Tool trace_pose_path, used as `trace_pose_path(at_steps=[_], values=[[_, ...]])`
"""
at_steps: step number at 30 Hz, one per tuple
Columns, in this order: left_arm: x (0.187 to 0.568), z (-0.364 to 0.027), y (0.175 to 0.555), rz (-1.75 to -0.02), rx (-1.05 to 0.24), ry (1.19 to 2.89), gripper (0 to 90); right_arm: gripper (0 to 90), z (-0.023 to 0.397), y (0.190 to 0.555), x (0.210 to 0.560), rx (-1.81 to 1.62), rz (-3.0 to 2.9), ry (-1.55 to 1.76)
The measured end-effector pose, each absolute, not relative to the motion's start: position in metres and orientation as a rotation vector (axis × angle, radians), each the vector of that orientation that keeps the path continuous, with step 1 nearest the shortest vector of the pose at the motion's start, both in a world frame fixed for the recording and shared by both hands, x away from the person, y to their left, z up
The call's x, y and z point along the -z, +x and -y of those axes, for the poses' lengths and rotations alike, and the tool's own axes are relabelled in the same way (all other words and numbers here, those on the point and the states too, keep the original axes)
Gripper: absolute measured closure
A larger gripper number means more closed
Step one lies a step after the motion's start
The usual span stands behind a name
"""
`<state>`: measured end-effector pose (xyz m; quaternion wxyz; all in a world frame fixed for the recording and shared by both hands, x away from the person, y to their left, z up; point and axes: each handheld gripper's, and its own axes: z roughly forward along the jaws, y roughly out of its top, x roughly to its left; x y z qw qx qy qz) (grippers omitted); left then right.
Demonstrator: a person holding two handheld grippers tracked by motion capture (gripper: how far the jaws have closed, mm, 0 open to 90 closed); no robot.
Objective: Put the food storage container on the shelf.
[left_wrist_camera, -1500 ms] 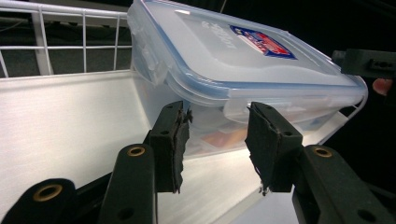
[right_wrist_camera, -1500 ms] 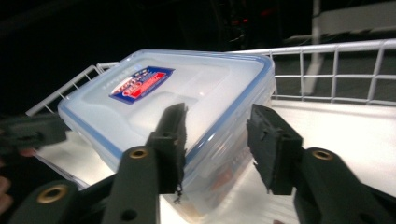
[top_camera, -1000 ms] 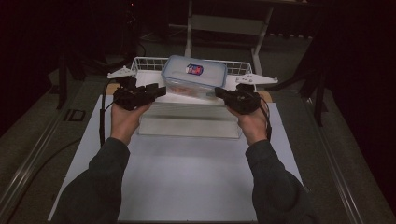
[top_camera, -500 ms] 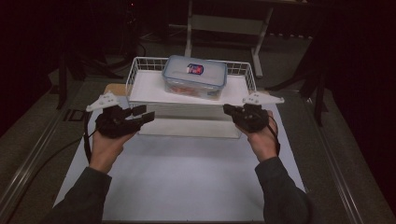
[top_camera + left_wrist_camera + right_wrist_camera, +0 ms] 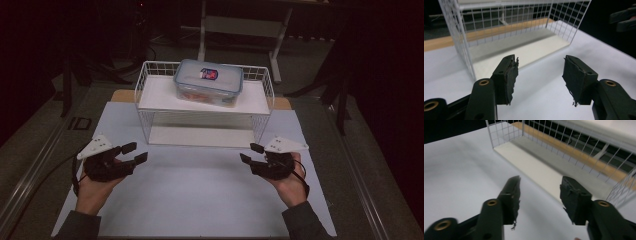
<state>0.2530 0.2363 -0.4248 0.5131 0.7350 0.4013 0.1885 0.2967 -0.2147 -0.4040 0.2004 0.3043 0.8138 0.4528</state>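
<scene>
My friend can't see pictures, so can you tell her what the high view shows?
A clear plastic box with a blue-rimmed lid sits on top of a white wire shelf on a white table. In front of it, a person's hands hold the left gripper and right gripper, jaws open and empty.

A dim room around a lit white tabletop

The white table surface (image 5: pixel 200 200) catches the light, with a strip of wooden edge (image 5: pixel 282 103) showing at its far side and a grey metal rail (image 5: pixel 30 165) along its left. Beyond the table lies a dark grey floor (image 5: pixel 165 50), where a pale metal stand (image 5: pixel 245 25) rises on a post with a crossbar. Dark legs (image 5: pixel 342 100) stand to the right, and everything past them falls into blackness.
</scene>
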Motion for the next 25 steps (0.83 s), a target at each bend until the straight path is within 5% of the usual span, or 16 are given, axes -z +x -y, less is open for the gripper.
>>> trace_pose_path(at_steps=[11, 25], values=[[0.448, -0.249, 0.235, -1.014, -0.480, 1.773, 39.4, 27.4, 0.248, 0.264, 0.442, -1.309, -2.271, 0.986], [0.459, -0.257, 0.224, -1.037, -0.530, 1.791, 38.7, 20.8, 0.271, 0.249, 0.450, -1.280, -2.170, 1.026]])
